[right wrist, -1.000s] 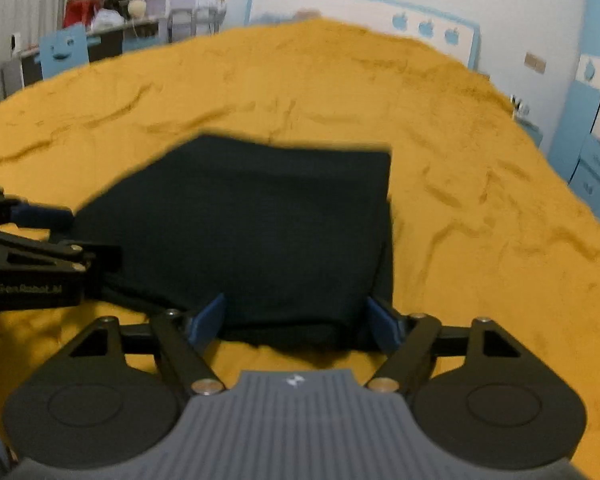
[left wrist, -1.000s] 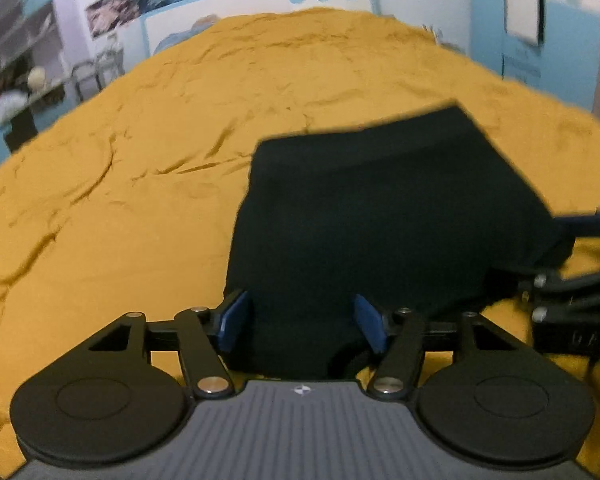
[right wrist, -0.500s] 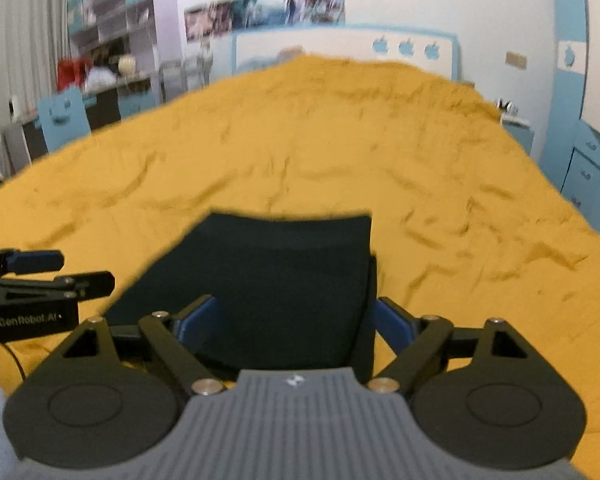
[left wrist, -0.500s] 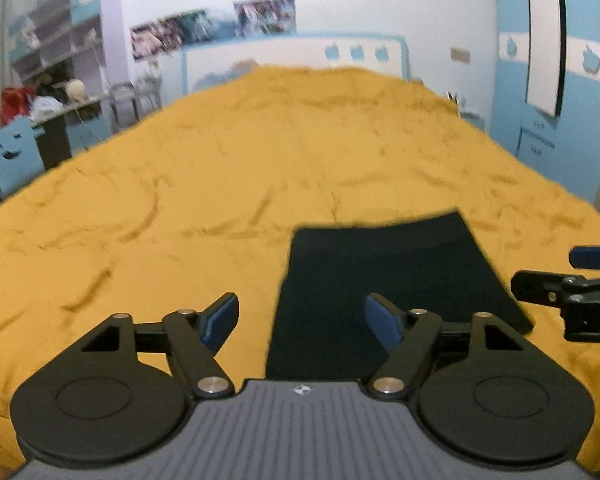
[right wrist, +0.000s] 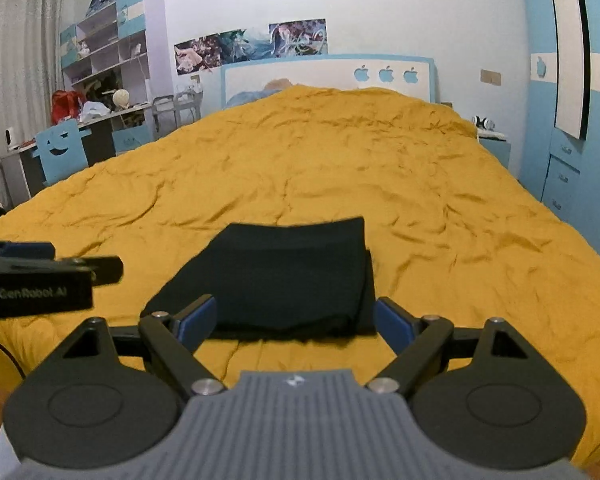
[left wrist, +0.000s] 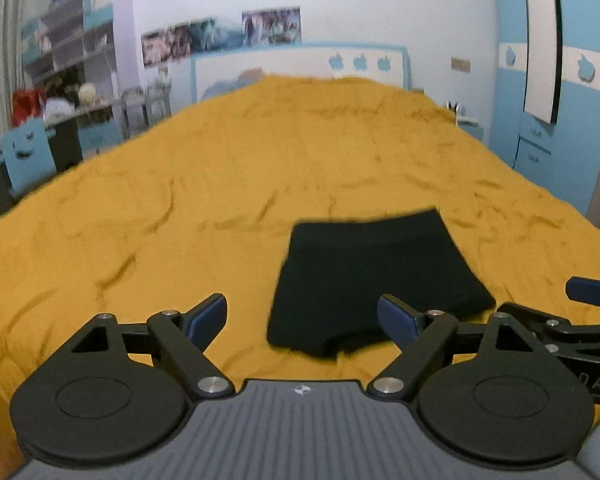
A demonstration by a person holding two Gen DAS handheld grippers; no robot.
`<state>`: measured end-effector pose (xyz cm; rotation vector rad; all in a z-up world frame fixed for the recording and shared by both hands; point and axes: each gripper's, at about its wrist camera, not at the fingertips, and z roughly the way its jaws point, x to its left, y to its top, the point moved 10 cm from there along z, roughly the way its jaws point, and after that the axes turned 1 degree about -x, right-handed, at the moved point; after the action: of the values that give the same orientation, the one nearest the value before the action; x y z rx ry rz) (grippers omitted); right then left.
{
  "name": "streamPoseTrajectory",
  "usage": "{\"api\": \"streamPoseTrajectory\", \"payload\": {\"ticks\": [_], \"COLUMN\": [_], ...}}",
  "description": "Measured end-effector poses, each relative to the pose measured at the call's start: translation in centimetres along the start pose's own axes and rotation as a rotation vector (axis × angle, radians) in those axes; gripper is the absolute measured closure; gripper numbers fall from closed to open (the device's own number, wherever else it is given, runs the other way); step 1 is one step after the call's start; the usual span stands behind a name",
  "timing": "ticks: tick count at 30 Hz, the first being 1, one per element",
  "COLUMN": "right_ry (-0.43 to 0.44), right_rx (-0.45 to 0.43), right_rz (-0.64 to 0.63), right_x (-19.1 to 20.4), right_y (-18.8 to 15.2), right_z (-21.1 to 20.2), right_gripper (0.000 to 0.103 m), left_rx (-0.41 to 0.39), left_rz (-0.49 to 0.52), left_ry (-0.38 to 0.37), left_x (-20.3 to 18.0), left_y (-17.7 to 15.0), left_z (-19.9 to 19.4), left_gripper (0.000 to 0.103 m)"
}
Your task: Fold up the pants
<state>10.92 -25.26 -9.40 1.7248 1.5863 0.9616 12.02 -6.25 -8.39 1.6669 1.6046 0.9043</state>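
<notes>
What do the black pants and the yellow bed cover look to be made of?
Black pants: soft matte knit, probably cotton jersey; no sheen, limp folded edges, ribbed-looking band at the far end. Yellow bed cover: woven fabric, slightly lustrous, with many fine creases; the fibre cannot be told.

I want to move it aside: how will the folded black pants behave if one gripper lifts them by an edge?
The black pants are soft stacked layers, so they would probably droop and unfold. On the wrinkled yellow bedspread a push would likely bunch them, not slide them.
</notes>
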Motion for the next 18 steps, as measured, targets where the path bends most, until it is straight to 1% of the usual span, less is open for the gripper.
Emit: {"api": "streamPoseTrajectory", "payload": {"ticks": [5, 10, 13, 18], "right_ry": [-0.013, -0.020, -0.022, -0.016], "right_rx": [0.031, 0.041, 0.051, 0.079], "right_rz": [-0.006, -0.036, -0.042, -0.034], "right_x": [0.4, 1.1, 1.3, 1.4], "right_y": [-1.6, -2.3, -2.6, -3.1], "right_z": [-0.3, -1.1, -1.4, -1.3], "right_gripper": [0.021, 0.021, 0.021, 0.021], "left_rx": [0.045, 0.043, 0.057, 0.083], "left_rz": [-0.002, 0.012, 0.022, 0.052], "left_ry": [0.017, 0.030, 0.035, 0.023], "left_x": [0.0, -0.2, -0.3, -0.7], "left_y": [-1.5, -2.2, -2.7, -3.5], "left_z": [-0.1, -1.3, -1.3, -1.1], "left_gripper": [0.004, 0.003, 0.003, 0.003]}}
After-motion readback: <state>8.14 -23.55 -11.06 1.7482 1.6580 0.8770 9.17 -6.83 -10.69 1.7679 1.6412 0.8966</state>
